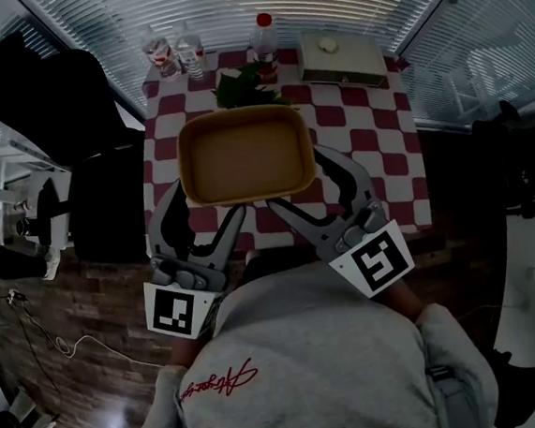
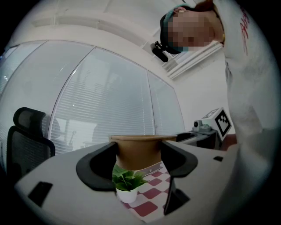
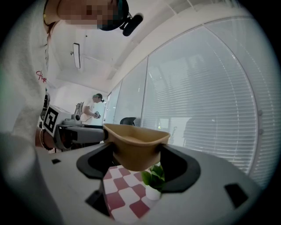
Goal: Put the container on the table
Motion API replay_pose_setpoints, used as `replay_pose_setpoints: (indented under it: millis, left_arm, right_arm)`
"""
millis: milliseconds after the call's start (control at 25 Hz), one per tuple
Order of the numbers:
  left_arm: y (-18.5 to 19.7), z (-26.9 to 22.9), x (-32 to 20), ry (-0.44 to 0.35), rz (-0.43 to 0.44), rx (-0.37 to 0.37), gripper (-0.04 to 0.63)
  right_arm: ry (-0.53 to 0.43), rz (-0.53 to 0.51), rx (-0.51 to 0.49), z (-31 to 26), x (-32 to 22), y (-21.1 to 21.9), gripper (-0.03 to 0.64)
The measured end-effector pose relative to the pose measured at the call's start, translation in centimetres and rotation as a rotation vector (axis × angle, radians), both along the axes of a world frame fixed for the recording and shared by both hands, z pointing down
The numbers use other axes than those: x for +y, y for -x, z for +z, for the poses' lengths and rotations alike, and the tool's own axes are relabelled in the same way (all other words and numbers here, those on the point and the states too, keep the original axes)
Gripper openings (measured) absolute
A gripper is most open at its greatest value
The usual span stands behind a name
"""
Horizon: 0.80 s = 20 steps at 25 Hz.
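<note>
Your left gripper (image 1: 201, 205) clamped the near-left corner of the container (image 1: 246, 154), holding it in the air above the table (image 1: 404, 162). It looked light and thin-walled, likely to flex, so corner grips suited it. The plant (image 1: 246, 88) stood below its far edge, bottles (image 1: 263, 39) behind, possibly in the way. Your right gripper (image 1: 307, 188) clamped the near-right corner.

Container (image 1: 246, 156) over checked table (image 1: 381, 153), L claw (image 1: 208, 198), R claw (image 1: 295, 178) (near corners)

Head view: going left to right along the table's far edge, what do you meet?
Clear bottle → second clear bottle → red-capped bottle → pale box.
</note>
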<state>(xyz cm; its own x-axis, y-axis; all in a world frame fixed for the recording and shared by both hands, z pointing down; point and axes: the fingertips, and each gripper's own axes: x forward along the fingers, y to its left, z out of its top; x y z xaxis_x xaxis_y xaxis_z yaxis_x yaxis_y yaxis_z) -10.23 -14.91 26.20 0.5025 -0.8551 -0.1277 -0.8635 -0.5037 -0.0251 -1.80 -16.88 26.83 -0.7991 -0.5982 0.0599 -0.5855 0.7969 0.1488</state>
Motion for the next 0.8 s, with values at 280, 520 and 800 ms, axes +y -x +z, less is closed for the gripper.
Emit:
replay_pose_setpoints:
  millis: [280,520,800]
  left_arm:
    - [0.2,1.1,0.2,0.022,-0.003,-0.008,0.311]
    - [0.5,1.6,0.5,0.014,-0.004,-0.014,0.311]
    - [0.6,3.0,0.9,0.061,-0.006,-0.035,0.311]
  right_arm:
    - [0.015,-0.003,0.007,1.0,0.2,0.2,0.337]
    - [0.031,-0.011,0.013,1.7,0.5,0.5,0.336]
    - [0.034,-0.02,0.016,2.2,0.9,0.6,0.336]
